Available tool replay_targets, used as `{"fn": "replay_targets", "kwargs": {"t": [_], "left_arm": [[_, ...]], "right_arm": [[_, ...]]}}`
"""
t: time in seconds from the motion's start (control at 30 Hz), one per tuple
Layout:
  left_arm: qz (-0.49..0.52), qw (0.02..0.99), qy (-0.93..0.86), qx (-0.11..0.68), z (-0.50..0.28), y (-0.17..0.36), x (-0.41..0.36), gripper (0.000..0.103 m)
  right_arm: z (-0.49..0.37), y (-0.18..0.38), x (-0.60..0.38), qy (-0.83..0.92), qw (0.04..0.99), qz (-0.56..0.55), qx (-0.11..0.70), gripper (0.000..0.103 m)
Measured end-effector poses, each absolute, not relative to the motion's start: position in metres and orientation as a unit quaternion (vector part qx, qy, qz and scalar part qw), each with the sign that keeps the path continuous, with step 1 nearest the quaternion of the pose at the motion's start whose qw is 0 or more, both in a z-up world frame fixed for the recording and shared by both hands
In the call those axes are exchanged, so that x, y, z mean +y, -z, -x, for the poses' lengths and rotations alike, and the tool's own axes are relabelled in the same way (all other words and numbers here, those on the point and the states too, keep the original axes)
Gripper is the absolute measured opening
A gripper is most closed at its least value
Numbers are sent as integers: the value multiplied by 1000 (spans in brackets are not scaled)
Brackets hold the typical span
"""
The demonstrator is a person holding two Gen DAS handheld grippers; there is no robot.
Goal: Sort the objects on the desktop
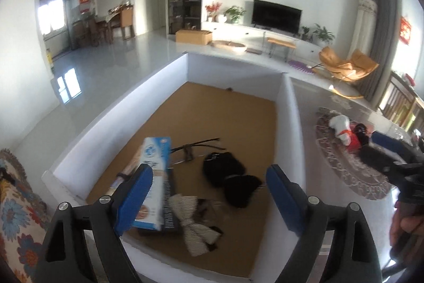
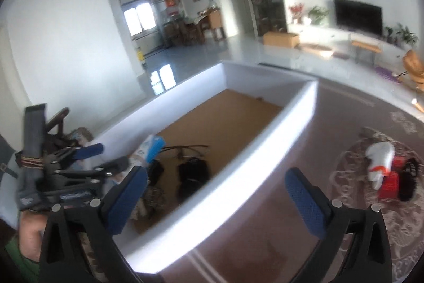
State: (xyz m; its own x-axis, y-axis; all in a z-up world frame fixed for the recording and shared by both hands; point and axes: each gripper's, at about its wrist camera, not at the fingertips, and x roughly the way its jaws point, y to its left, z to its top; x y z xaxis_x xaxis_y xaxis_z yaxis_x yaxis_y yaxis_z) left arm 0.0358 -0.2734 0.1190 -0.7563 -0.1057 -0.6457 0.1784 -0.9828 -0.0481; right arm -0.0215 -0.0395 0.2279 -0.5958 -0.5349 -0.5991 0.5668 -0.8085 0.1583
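A white-walled box [image 1: 238, 68] with a brown floor holds a blue-and-white carton [image 1: 156, 158], two black pouches [image 1: 222, 166], a striped bow [image 1: 193, 227] and a thin dark stick-like piece [image 1: 196, 145]. My left gripper [image 1: 210, 171] hangs open above these, with nothing between its fingers. My right gripper [image 2: 216, 174] is open and empty over the box's right wall [image 2: 238, 166]. To the right, a round patterned mat [image 2: 352, 177] carries a white plush toy [image 2: 380, 158], a red item [image 2: 389, 184] and a black item [image 2: 408, 177].
A floral cloth [image 1: 16, 203] lies left of the box. A dark blue object [image 1: 384, 139] sits behind the mat. A person's hand [image 1: 405, 224] holds the right gripper at the frame edge. Beyond the table lies a living room with a TV [image 1: 277, 15].
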Motion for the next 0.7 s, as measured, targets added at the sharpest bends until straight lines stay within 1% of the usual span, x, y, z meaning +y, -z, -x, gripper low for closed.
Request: {"fn": "replay_targets", "kwargs": {"t": [0.03,0.07,0.1,0.13,0.2,0.23,0.3,0.37,0.5,0.7], "left_arm": [[-329,48,942,45,-40,-125,-250,89],[-324,31,945,39,-44,-129,-232,92],[-318,1,948,31,-47,-133,-206,96],[-316,-19,948,28,-50,-134,-190,103],[-324,-66,943,29,-50,-129,-150,103],[-344,-99,933,34,-45,-120,-127,103],[-374,-133,917,32,-36,-102,-90,103],[-398,-138,907,3,-20,-75,-55,103],[-417,-115,900,-52,13,-36,-22,103],[-438,-86,893,-66,45,-1,-16,103]], "right_arm": [[24,-219,-21,899,280,-336,26,103],[27,-205,4,904,246,-350,28,103],[28,-193,25,906,219,-360,30,103],[31,-175,52,908,181,-375,37,103],[36,-150,93,903,122,-409,46,103],[37,-140,109,900,106,-421,44,103],[39,-126,138,895,75,-438,48,103],[40,-113,155,892,54,-446,55,103],[37,-105,166,891,37,-448,57,103],[45,-102,170,891,39,-450,48,103]]}}
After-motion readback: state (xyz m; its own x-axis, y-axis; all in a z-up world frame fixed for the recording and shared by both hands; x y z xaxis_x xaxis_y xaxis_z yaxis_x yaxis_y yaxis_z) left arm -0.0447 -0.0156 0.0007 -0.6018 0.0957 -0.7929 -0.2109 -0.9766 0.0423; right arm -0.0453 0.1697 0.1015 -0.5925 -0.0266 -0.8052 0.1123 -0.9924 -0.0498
